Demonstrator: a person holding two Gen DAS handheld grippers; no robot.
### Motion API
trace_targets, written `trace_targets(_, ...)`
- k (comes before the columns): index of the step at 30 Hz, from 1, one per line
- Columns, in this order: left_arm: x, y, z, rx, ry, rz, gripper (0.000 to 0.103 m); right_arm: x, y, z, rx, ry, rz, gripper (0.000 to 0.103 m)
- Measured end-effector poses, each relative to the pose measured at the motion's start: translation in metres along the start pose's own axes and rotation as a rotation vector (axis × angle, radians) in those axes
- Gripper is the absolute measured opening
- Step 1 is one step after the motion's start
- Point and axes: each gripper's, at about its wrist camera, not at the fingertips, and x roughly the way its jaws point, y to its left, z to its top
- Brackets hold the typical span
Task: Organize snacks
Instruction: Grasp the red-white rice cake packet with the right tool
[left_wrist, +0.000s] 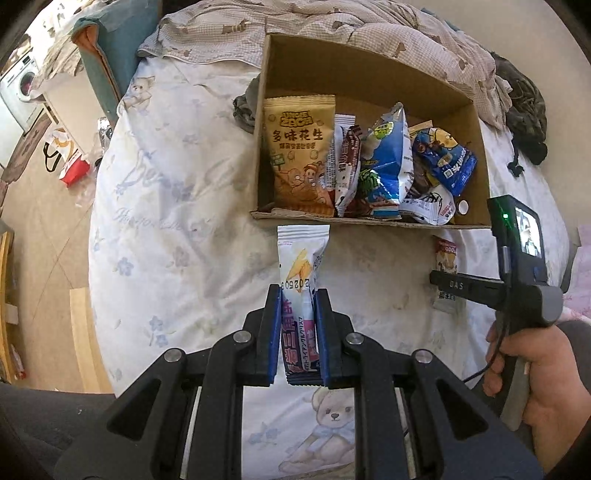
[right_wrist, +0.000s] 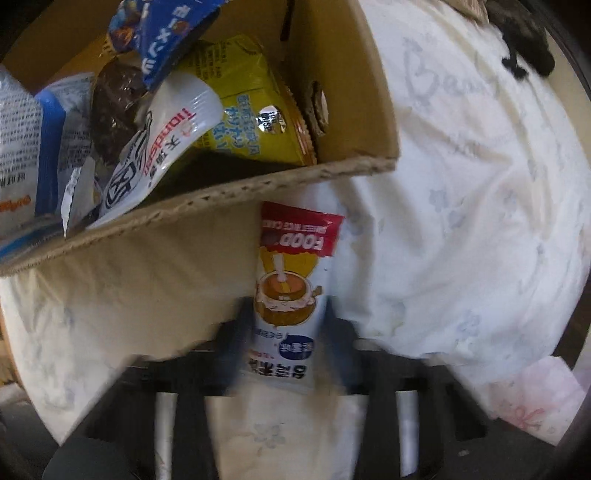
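Note:
My left gripper is shut on a white and pink snack packet, held above the bedsheet just short of the front wall of a cardboard box. The box holds several snack bags, among them a yellow peanut bag and a blue bag. My right gripper is shut on a white packet with a red "FOOD" top, close under the box's front corner. That packet and the right gripper's body also show in the left wrist view, right of the box.
The box sits on a bed with a pale floral sheet. A rumpled checked quilt lies behind it, dark clothing at the right. The floor with a red and white bag lies to the left.

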Motion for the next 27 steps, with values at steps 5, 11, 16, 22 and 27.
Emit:
trace_targets(5, 0.001, 0.000, 0.000, -0.004, -0.001, 0.012, 0.014, -0.012, -0.018, -0.009, 0.053, -0.021, 0.008, 0.032)
trace_targets(11, -0.002, 0.004, 0.000, -0.027, -0.023, 0.025, 0.014, -0.035, -0.045, -0.019, 0.138, -0.070, 0.064, 0.032)
trace_targets(16, -0.011, 0.012, 0.000, -0.057, -0.082, 0.054, 0.014, -0.063, -0.047, -0.041, 0.132, -0.116, 0.217, 0.032)
trace_targets(22, -0.018, 0.018, 0.001, -0.079, -0.128, 0.081, 0.014, -0.092, -0.037, -0.074, 0.051, -0.183, 0.350, 0.032)
trace_targets(27, -0.029, 0.017, 0.002, -0.074, -0.177, 0.089, 0.014, -0.131, -0.030, -0.068, 0.016, -0.305, 0.432, 0.032)
